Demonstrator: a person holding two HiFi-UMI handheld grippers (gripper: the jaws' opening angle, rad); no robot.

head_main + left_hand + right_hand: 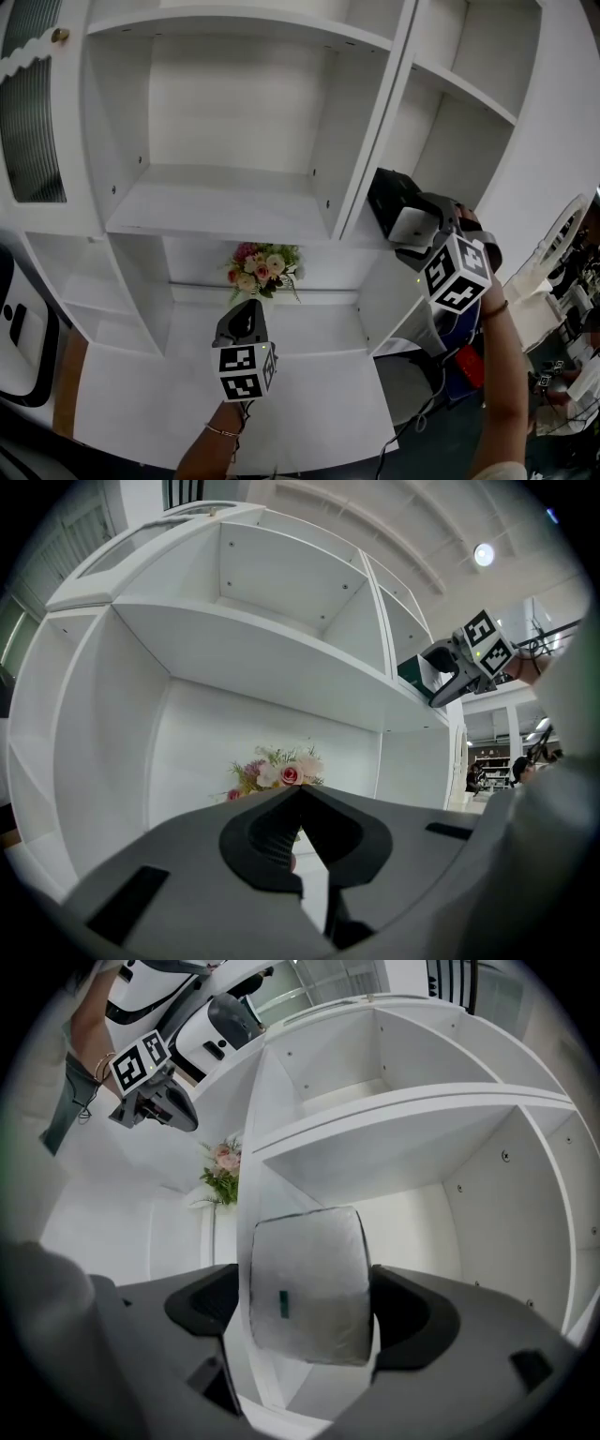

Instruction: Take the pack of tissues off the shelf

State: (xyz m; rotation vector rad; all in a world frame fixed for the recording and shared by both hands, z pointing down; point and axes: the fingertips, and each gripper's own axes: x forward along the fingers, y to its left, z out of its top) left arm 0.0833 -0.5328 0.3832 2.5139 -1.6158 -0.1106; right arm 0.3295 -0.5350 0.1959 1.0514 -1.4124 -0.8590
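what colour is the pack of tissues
Pale silvery grey pack of tissues with a small green mark; clearest in the right gripper view.

Flower bouquet (263, 269) low centre; ribbed-glass door (33, 103) far left

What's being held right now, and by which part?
Nothing yet. The tissue pack sits between the open jaws of the right gripper, a gap showing at one side; the left gripper is shut and empty.
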